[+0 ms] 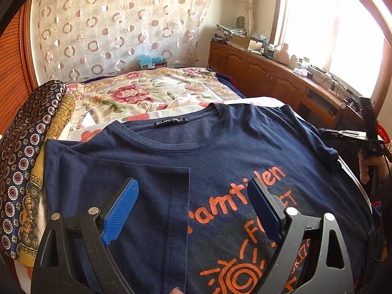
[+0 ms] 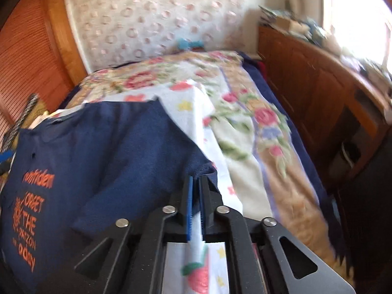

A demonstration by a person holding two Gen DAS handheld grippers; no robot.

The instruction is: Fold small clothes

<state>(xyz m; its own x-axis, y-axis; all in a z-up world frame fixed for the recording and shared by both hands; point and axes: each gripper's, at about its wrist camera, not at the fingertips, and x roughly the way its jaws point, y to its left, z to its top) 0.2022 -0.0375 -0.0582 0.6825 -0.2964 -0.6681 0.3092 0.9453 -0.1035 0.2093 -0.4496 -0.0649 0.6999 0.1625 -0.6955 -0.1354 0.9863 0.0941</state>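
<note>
— Floral bedspread beyond, patterned cloths at nine o'clock?
— Yes. Navy tee lies flat, left side folded in. Left gripper spread above it; right gripper clenched on its sleeve.

Orange "FORGET THE" on navy T-shirt; neck label "ZULANGON".

The bed was covered by a flowered blanket, with a white printed sheet spread over its near end. A navy T-shirt lay flat on that sheet, collar toward the far end. Folded patterned cloths were piled along the bed's left edge.
</note>
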